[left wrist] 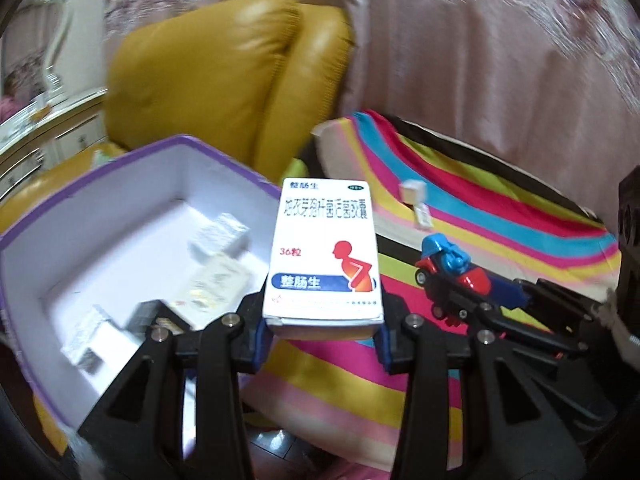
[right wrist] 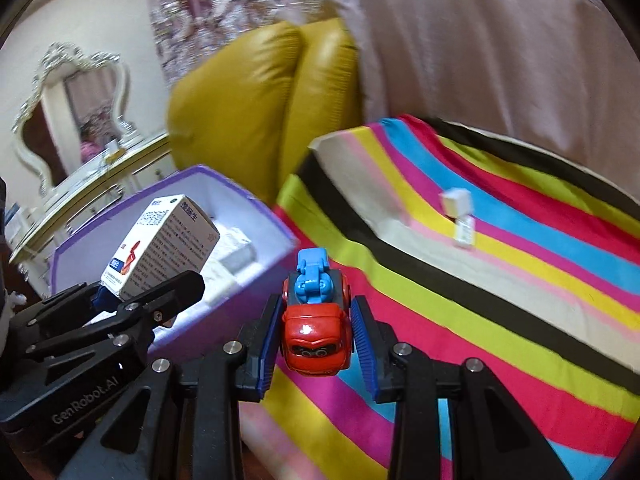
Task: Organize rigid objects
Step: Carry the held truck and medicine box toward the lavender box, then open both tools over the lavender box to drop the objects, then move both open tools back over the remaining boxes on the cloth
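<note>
My left gripper point(left wrist: 322, 326) is shut on a white medicine box point(left wrist: 324, 248) with a red figure and blue band, held up above the near rim of a purple storage box point(left wrist: 132, 160). In the right wrist view the same medicine box point(right wrist: 168, 248) hangs over the purple storage box point(right wrist: 256, 204). My right gripper point(right wrist: 316, 340) is shut on a red toy car point(right wrist: 316, 336) with a blue top, held over the striped cloth. From the left wrist view the toy car point(left wrist: 452, 268) and the right gripper point(left wrist: 480, 304) sit to the right.
Several small white boxes point(left wrist: 218, 236) lie inside the purple box. A striped cloth point(right wrist: 500, 280) covers the surface, with a small white box point(right wrist: 456, 204) on it. A yellow leather chair point(left wrist: 224, 80), pink curtains and a white dresser with mirror point(right wrist: 72, 104) stand behind.
</note>
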Tool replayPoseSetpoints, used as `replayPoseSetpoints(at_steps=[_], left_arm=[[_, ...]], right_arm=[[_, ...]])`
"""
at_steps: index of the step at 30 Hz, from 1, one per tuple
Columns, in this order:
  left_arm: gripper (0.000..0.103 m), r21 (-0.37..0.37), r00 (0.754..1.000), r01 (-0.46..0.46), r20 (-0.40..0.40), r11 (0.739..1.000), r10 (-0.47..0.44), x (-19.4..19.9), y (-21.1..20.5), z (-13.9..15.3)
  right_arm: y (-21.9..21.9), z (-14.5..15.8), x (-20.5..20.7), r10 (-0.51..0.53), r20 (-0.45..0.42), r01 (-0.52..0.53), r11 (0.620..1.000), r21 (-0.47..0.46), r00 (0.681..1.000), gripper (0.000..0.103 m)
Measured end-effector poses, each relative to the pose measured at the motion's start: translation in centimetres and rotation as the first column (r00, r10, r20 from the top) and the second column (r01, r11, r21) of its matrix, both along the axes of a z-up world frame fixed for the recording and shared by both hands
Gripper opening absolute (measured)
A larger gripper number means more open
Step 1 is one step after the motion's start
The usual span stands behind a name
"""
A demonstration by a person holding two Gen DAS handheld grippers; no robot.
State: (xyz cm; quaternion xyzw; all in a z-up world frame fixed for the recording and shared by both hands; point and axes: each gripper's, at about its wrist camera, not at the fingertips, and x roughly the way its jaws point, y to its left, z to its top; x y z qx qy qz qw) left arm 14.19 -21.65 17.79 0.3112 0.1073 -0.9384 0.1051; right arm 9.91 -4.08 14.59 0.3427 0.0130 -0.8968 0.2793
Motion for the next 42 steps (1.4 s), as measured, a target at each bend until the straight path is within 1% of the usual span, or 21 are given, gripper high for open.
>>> replayPoseSetpoints(at_steps=[5, 11, 16, 19, 20, 21, 22, 23, 24, 26, 27, 28, 29, 31, 33, 35, 36, 38, 39, 40, 42], left_arm=[[0.045, 0.015, 0.994, -0.108, -0.017, 0.994, 0.108, 1.4, -3.7, 1.5], [0.045, 0.008, 0.974, -0.225, -0.017, 0.974, 0.225, 2.5, -7.4, 2.5], [0.045, 0.008, 0.945, -0.326, 0.011, 0.945, 0.326, 2.9, -10.5, 2.5], [0.045, 0.005, 0.919, -0.392, 0.030, 0.920, 0.392, 3.4, -12.4, 2.4], [0.045, 0.002, 0.910, -0.414, 0.037, 0.910, 0.414, 3.6, -12.9, 2.4], [0.050, -0.003, 0.895, -0.443, 0.045, 0.896, 0.443, 3.7, -13.5, 2.4], [0.066, -0.007, 0.885, -0.464, 0.045, 0.886, 0.464, 3.9, -13.8, 2.5], [0.077, -0.014, 0.871, -0.489, 0.039, 0.872, 0.489, 4.2, -13.8, 2.5], [0.091, -0.026, 0.851, -0.524, 0.011, 0.851, 0.524, 4.7, -13.6, 2.8], [0.091, -0.036, 0.832, -0.553, -0.076, 0.832, 0.550, 5.6, -12.4, 3.4], [0.092, -0.039, 0.829, -0.554, -0.108, 0.831, 0.548, 5.6, -11.7, 3.6], [0.093, -0.042, 0.835, -0.542, -0.142, 0.839, 0.532, 5.6, -10.6, 3.9], [0.094, -0.049, 0.847, -0.519, -0.164, 0.854, 0.505, 5.3, -9.4, 4.2], [0.098, -0.065, 0.882, -0.447, -0.197, 0.892, 0.427, 4.7, -6.8, 4.4], [0.098, -0.084, 0.915, -0.359, -0.230, 0.930, 0.332, 3.7, -3.2, 4.0], [0.100, -0.100, 0.936, -0.282, -0.245, 0.954, 0.251, 2.7, -0.6, 3.4], [0.102, -0.111, 0.953, -0.217, -0.239, 0.970, 0.186, 1.8, 1.3, 2.7], [0.102, -0.128, 0.974, -0.114, -0.208, 0.985, 0.086, 0.4, 4.0, 1.6], [0.102, -0.139, 0.984, -0.049, -0.175, 0.989, 0.025, -0.9, 5.6, 0.3], [0.102, -0.149, 0.990, -0.006, -0.142, 0.989, -0.015, -2.1, 6.7, -0.6], [0.102, -0.157, 0.992, 0.074, -0.089, 0.985, -0.089, -4.2, 8.6, -2.8]], right_arm=[[-4.6, 1.2, -0.6, 0.099, -0.007, -0.099, 0.995, -0.018, 0.995, 0.036], [-10.2, 1.7, -1.0, 0.203, -0.004, -0.203, 0.979, -0.012, 0.979, 0.036], [-14.6, 1.6, -0.9, 0.281, 0.004, -0.281, 0.960, 0.013, 0.960, 0.036], [-16.8, 1.4, -0.9, 0.319, 0.015, -0.319, 0.948, 0.008, 0.948, 0.036], [-17.6, 1.4, -1.0, 0.343, 0.021, -0.342, 0.940, -0.008, 0.939, 0.037], [-18.0, 1.4, -1.0, 0.363, 0.023, -0.363, 0.932, -0.027, 0.931, 0.037], [-18.3, 1.4, -1.0, 0.379, 0.026, -0.378, 0.925, -0.046, 0.925, 0.037], [-18.3, 1.4, -1.1, 0.382, 0.029, -0.380, 0.923, -0.063, 0.924, 0.041], [-17.9, 1.5, -1.3, 0.374, 0.025, -0.371, 0.924, -0.090, 0.927, 0.049], [-16.5, 1.5, -1.8, 0.360, 0.017, -0.354, 0.924, -0.142, 0.933, 0.058], [-15.3, 1.5, -2.2, 0.344, 0.014, -0.336, 0.925, -0.180, 0.939, 0.059], [-14.1, 1.5, -2.7, 0.324, 0.015, -0.314, 0.926, -0.208, 0.946, 0.060], [-12.1, 1.3, -3.5, 0.292, 0.019, -0.279, 0.930, -0.241, 0.956, 0.060], [-8.8, 0.7, -4.9, 0.215, 0.026, -0.200, 0.941, -0.273, 0.976, 0.061], [-5.1, -0.2, -6.4, 0.124, 0.033, -0.110, 0.955, -0.275, 0.992, 0.061], [-1.5, -1.6, -8.3, 0.029, 0.058, -0.013, 0.965, -0.263, 0.998, 0.061], [0.2, -2.6, -9.3, -0.019, 0.078, 0.037, 0.971, -0.237, 0.997, 0.061], [3.1, -4.5, -11.2, -0.099, 0.109, 0.117, 0.978, -0.171, 0.989, 0.061], [4.6, -5.6, -12.3, -0.132, 0.136, 0.152, 0.978, -0.144, 0.982, 0.061], [6.0, -6.7, -13.3, -0.158, 0.159, 0.179, 0.976, -0.123, 0.975, 0.061], [7.8, -8.3, -14.9, -0.198, 0.175, 0.214, 0.974, -0.076, 0.964, 0.061]])
